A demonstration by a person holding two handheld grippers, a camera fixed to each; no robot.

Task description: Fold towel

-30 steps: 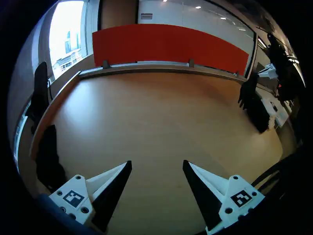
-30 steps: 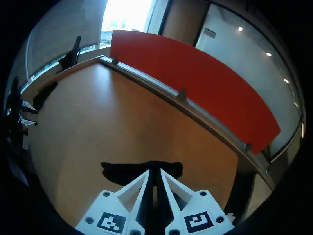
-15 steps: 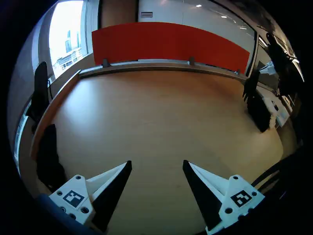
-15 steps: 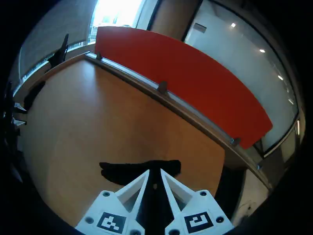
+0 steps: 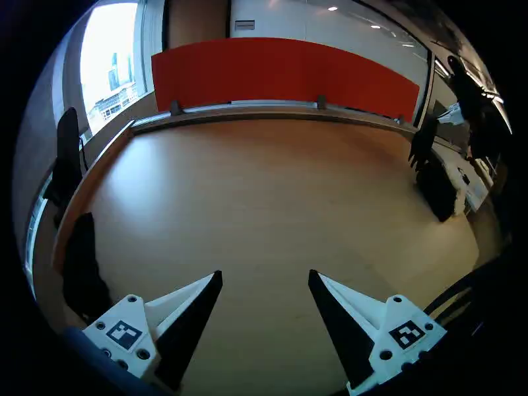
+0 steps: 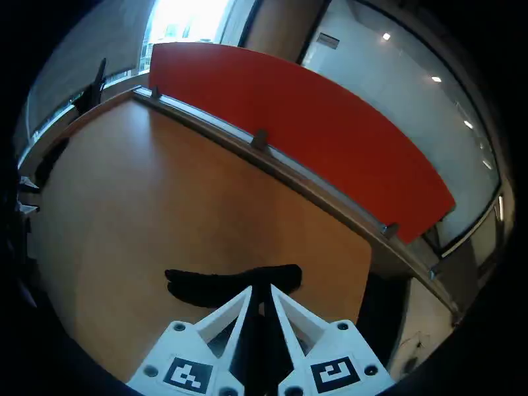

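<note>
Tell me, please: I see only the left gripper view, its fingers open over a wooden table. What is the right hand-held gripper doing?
Observer: The right hand-held gripper has its fingers almost together, pinching a black towel.
Operator: How does the towel sit?
Observer: It spreads sideways past the fingertips, farther toward the left of that view.
Operator: What is around it?
Observer: The wooden table lies beyond it, and the table's edge ends close on the right, near the end of the red partition.
</note>
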